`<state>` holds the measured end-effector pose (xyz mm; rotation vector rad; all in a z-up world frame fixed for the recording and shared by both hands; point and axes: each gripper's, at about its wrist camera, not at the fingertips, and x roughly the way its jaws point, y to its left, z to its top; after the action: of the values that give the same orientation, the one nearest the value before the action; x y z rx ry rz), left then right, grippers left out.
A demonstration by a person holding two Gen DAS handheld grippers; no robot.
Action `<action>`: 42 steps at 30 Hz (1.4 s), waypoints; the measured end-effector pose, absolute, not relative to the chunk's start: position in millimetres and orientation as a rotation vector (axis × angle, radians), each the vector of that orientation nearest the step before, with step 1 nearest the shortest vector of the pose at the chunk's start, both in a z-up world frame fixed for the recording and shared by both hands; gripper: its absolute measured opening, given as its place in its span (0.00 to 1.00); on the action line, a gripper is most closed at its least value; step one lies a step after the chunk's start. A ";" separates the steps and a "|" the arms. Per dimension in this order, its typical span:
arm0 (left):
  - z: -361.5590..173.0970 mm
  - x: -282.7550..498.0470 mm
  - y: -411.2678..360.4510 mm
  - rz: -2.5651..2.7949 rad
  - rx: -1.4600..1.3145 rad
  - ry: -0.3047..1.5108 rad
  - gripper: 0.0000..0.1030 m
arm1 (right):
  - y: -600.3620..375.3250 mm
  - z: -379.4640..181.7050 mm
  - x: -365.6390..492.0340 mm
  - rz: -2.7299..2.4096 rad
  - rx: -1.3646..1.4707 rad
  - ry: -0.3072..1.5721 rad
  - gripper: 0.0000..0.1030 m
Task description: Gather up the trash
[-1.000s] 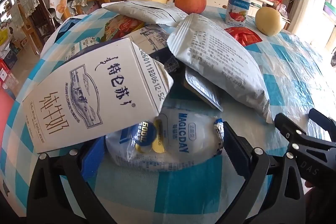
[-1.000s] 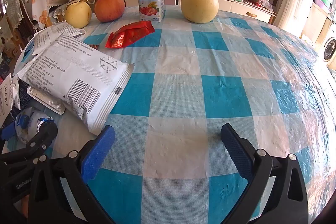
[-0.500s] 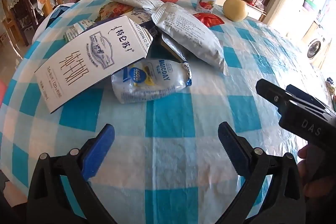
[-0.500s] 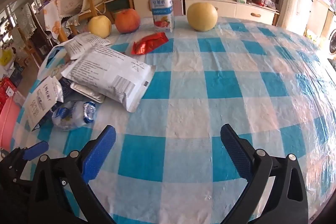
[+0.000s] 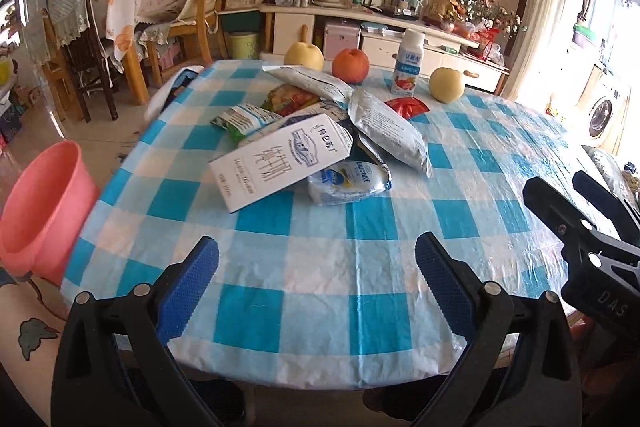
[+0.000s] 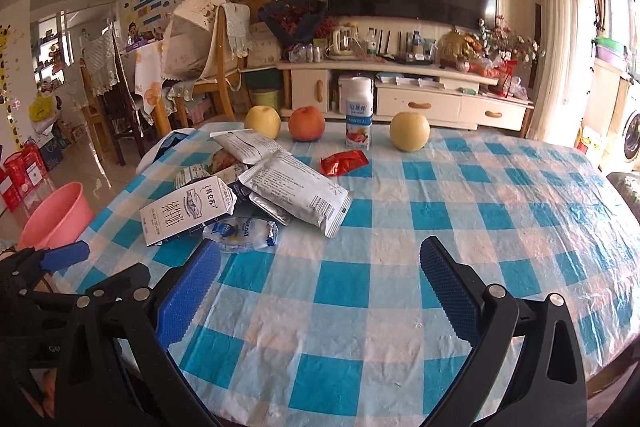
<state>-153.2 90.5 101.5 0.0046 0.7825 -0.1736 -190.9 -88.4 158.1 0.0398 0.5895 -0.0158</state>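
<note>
Both sets of jaws spread wide, empty, held above the near edge of a table (image 5: pixel 360 267) with a blue-and-white checked cloth. Left gripper (image 5: pixel 316 287) facing the trash heap straight ahead and well beyond the fingertips; right gripper (image 6: pixel 320 291) seeing the same heap ahead and to the left of its jaws.

Nearest the left jaws in the heap: a clear plastic wrapper (image 5: pixel 348 181) with blue print, lying flat. Just left of it, touching or overlapping, a white milk carton (image 5: pixel 280 161) on its side. Behind and right of the wrapper, a silver snack bag (image 5: pixel 386 129), with more flattened packets (image 5: pixel 308 81) stacked farther back. A red wrapper (image 5: pixel 404 107) alone, apart from the heap, beyond the silver bag.

Along the far edge: two yellow pears (image 6: pixel 410 131), a red apple (image 6: pixel 307 123) and a white drink bottle (image 6: pixel 359 117), upright.

Off the table, left of the left jaws and lower down, a pink basin (image 5: pixel 40 211).
</note>
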 end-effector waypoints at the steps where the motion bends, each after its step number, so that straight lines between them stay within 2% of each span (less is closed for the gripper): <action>1: 105.9 -157.9 94.4 -0.164 0.008 0.768 0.96 | -85.5 161.5 -196.5 -0.026 0.029 0.573 0.96; 13: 142.9 -196.2 121.3 -0.104 0.021 0.660 0.96 | -77.4 201.2 -256.8 -0.083 0.055 0.418 0.96; 26: 177.9 -222.5 134.5 -0.081 0.003 0.551 0.96 | -66.8 211.0 -275.3 -0.111 0.021 0.391 0.96; 42: 181.4 -225.1 146.7 -0.059 -0.038 0.501 0.96 | -74.6 209.7 -272.9 -0.133 0.025 0.403 0.96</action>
<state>-225.1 146.7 181.4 -0.0377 0.5011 -0.0588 -272.9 -74.6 209.7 0.0248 0.4031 -0.1331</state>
